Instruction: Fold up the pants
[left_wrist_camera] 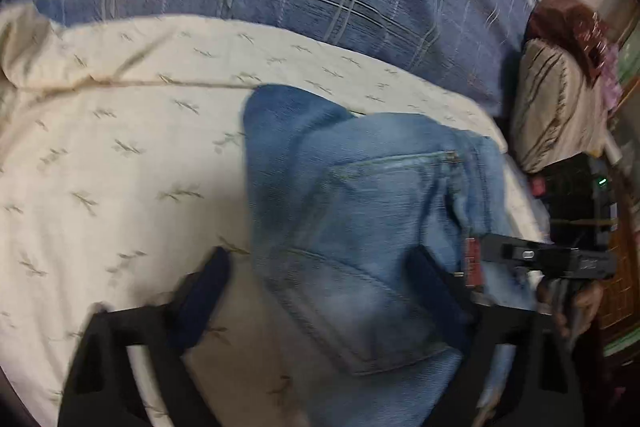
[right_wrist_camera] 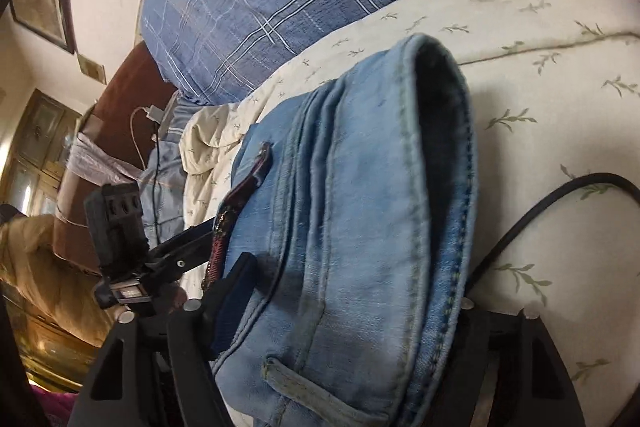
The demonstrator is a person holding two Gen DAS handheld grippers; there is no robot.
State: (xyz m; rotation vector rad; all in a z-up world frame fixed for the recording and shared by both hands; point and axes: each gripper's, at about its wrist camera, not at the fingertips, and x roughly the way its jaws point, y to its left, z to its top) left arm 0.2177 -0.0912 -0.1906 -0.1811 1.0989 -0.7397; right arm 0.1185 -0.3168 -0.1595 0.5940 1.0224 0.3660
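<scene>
Denim pants (right_wrist_camera: pixel 360 227) sit between wide-spread left gripper (left_wrist_camera: pixel 320 291) and right gripper (right_wrist_camera: pixel 348 307) fingers.

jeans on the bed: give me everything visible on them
The jeans are light blue, faded denim, bunched on the cream leaf-print bedspread. The left wrist view shows a stitched back pocket with a rivet; the right wrist view shows the thick stitched waistband, a belt loop and a dark red tag. The left gripper is spread wide, the denim between its fingers. The right gripper also straddles the waistband; whether it pinches is unclear.
</scene>
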